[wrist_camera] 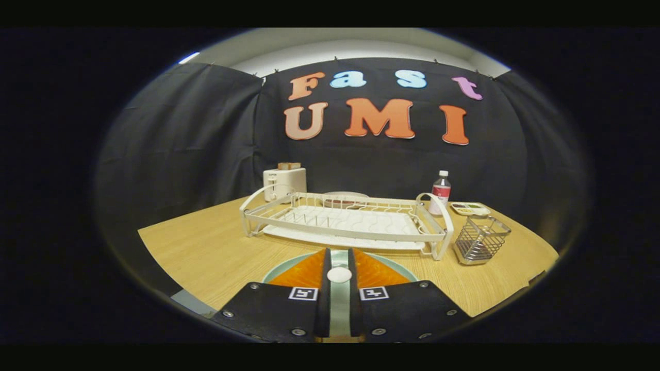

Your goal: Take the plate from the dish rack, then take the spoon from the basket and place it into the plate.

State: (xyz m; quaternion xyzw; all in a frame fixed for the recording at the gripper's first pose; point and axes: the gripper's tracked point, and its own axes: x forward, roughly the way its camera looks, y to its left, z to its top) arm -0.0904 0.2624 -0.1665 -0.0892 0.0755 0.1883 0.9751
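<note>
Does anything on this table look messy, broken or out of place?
Nothing looks spilled or broken. The dish rack sits level on the table, the wire basket stands upright to its right, and the bottle and toaster stand upright behind. The gripper is nearly closed, a spoon handle between its fingers, over the plate.

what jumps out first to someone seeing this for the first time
The gripper sits nearly shut on a white spoon handle above the green-rimmed plate just ahead. Beyond stands the white dish rack, a wire basket to its right, a toaster behind.
</note>
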